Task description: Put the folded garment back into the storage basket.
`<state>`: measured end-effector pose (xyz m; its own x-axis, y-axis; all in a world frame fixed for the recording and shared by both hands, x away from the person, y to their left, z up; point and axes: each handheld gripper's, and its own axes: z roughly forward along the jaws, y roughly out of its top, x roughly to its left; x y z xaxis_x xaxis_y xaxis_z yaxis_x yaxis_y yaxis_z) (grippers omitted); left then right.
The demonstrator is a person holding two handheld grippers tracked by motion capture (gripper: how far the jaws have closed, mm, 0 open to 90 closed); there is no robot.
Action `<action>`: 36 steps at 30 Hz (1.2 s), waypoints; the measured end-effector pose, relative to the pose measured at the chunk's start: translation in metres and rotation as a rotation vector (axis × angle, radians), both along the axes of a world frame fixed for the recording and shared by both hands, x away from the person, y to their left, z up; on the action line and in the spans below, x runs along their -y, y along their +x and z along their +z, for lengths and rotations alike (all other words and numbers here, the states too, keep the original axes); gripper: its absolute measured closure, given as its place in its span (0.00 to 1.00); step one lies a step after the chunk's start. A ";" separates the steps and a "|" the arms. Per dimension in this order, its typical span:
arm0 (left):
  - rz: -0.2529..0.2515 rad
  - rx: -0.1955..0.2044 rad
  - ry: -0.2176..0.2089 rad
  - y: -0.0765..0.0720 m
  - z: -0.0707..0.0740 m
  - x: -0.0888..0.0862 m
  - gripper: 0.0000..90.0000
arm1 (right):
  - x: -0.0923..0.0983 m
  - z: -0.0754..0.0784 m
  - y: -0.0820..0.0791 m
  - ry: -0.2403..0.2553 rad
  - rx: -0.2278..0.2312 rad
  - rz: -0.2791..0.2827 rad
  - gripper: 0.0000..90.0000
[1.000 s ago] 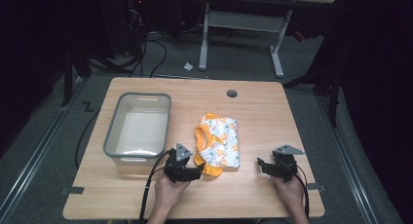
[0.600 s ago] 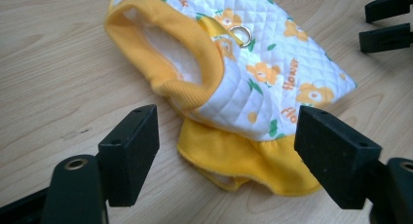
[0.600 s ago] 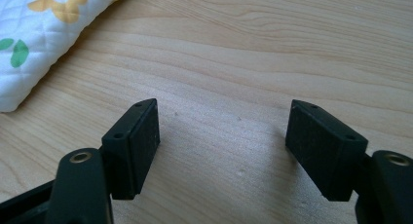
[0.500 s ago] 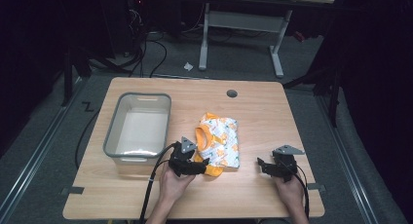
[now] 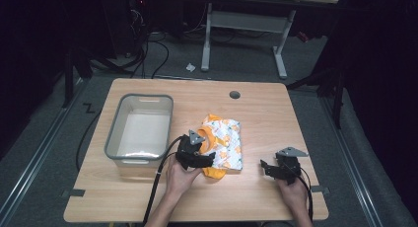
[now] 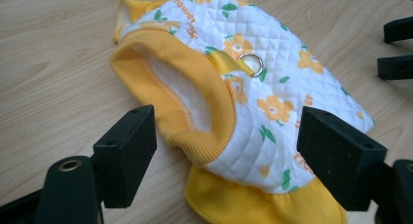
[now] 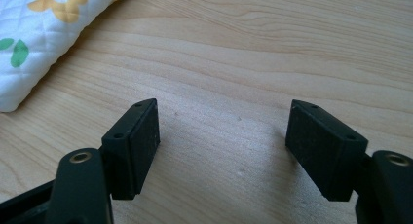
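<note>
At the left of the wooden surface [image 5: 256, 113] stood a clear plastic bin [image 5: 140, 130], its long side running away from the person and its inside bare and pale. Just to the right of it, near the front half of the surface, the person's left hand [image 5: 178, 176] held the left gripper [image 5: 209, 158], whose cable [image 5: 158, 180] trailed back toward the front edge. Its fingers [image 6: 127, 151] had just been opening and stood wide apart, hovering at the near end of a small quilted pet garment [image 5: 223, 146]; in the left gripper view the garment [image 6: 243, 102] lay between and beyond the two black pads, neither of which pressed on it. The garment was white with orange flowers and green leaves, edged with a ribbed yellow collar [image 6: 195, 102] that gaped open toward the camera, with a metal ring [image 6: 251, 63] on a yellow strap on its back and a plain yellow hem at the near end. It lay flat near the middle of the surface, between the bin and the right gripper [image 5: 266, 168]. That gripper, held in the right hand [image 5: 295, 195], sat well apart from the garment near the front right, its fingers [image 7: 134, 146] spread over bare wood with nothing between them; a corner of the garment showed at the upper left of the right gripper view. A round hole [image 5: 234, 94] marked the far side of the surface.
</note>
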<state>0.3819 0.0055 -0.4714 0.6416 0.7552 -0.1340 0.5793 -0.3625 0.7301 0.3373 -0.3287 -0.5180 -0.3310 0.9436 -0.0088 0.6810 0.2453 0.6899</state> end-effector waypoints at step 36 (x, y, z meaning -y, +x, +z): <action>0.090 -0.086 0.038 0.055 -0.024 0.020 0.19 | 0.000 0.000 0.000 0.000 0.000 0.000 0.32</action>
